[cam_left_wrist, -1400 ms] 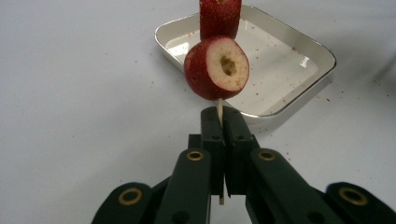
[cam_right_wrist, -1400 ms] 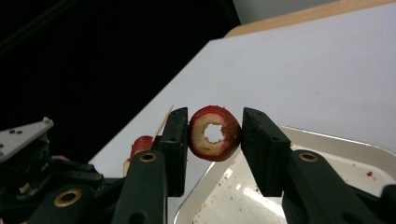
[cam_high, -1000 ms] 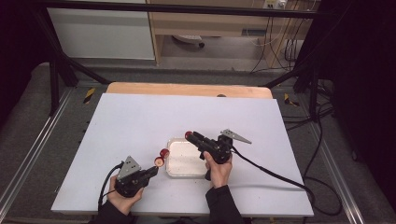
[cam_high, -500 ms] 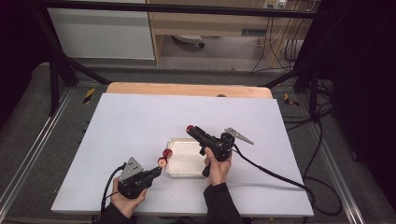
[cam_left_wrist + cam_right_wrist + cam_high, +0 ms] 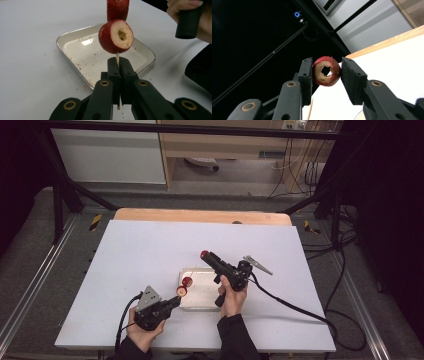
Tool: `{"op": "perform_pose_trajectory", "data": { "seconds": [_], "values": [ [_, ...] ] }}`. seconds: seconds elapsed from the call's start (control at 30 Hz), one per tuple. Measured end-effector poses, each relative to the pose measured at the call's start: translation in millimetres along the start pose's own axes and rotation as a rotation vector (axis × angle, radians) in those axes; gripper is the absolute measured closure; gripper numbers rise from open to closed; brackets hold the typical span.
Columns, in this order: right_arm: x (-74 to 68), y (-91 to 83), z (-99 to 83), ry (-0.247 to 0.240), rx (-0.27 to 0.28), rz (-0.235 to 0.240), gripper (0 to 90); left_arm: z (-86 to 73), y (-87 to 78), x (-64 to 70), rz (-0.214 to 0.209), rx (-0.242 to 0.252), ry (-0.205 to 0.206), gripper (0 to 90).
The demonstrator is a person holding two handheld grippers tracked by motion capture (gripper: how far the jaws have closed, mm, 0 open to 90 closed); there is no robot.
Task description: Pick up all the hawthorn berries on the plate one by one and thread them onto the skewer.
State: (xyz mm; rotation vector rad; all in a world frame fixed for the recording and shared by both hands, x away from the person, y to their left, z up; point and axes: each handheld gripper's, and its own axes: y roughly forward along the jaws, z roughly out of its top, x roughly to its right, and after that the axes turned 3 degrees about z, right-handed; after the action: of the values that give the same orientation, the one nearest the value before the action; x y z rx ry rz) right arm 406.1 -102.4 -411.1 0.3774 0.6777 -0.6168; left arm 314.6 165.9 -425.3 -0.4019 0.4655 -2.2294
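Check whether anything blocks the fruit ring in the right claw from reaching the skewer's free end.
Nothing visible does. The right claw holds its fruit ring above the table; the skewer, carrying two pieces, stands in the left claw over the tray.

A white bench (image 5: 150, 255) with a wooden strip (image 5: 200, 215) along its far edge; beyond it a white cabinet (image 5: 110, 155), wooden shelving (image 5: 240, 145) and black cables (image 5: 300, 170).

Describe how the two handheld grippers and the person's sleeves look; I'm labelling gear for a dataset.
Both are black pistol-style tools. The left gripper carries a grey three-cornered plate and trails a black cable. The right gripper has a similar grey plate at its rear and a long black cable running across the table. Each has two flat black jaws on linked arms with brass-coloured pivot rings. The sleeves are dark.
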Motion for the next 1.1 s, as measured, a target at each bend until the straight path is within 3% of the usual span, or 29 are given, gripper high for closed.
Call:
{"op": "perform_pose_trajectory", "data": {
  "seconds": [0.33, 1.1],
  "values": [
    [-0.2, 0.0, -0.6, 0.006, 0.014, 0.008, 62.8, 7.9, 11.9, 7.7, -0.009, 0.003, 0.000, 88.3],
    [-0.3, -0.4, -5.5, -0.011, -0.002, 0.015, 62.9, 8.5, 15.9, 8.1, -0.009, 0.001, -0.021, 88.2]
  ]
}}
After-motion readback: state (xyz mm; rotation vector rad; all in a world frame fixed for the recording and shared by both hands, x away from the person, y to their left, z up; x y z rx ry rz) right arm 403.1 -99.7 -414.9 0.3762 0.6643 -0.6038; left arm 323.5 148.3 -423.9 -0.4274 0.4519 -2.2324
